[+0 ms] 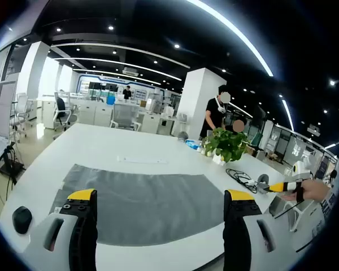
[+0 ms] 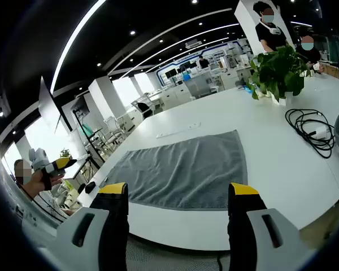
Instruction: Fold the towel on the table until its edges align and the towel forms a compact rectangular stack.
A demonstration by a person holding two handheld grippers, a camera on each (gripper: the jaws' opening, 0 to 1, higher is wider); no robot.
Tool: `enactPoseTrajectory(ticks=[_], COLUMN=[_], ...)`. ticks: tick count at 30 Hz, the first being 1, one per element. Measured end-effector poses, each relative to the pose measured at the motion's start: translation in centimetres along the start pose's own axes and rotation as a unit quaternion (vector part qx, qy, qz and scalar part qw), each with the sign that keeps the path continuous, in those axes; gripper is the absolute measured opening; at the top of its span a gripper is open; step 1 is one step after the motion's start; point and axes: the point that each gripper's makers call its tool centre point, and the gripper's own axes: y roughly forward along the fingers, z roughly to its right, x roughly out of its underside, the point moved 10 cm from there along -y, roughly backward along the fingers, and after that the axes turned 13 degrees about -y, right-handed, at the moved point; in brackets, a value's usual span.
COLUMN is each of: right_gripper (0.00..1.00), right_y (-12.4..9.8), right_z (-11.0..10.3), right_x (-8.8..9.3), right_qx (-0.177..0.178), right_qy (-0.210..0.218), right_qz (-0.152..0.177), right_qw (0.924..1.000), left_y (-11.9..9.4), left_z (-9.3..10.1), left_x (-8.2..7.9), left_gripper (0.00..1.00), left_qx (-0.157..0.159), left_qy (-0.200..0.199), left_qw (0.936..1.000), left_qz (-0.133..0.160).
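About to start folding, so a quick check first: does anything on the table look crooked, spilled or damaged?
Nothing stands out. The grey towel lies flat and unfolded on the white table, with no spill or damage visible. A potted plant stands upright, and a black cable lies loosely coiled beside the towel, clear of it.

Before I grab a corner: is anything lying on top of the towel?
Nothing lies on the towel; it is spread flat on the white table, its whole top bare. Whatever might be underneath is covered and cannot be seen.
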Motion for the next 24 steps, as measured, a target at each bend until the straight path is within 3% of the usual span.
enactPoseTrajectory(ticks=[24], right_gripper=[0.69], right_y=[-0.01], right_z=[0.56], right_x=[0.39], right_qx=[0.008], right_qy=[0.011], right_qz=[-0.011], right_qw=[0.9998], left_y=[0.16], left_z=[0.07], left_x=[0.19], left_gripper=[0.94], left_qx=[0.002], left_qy=[0.003], left_qw=[1.0000], left_qz=[-0.009])
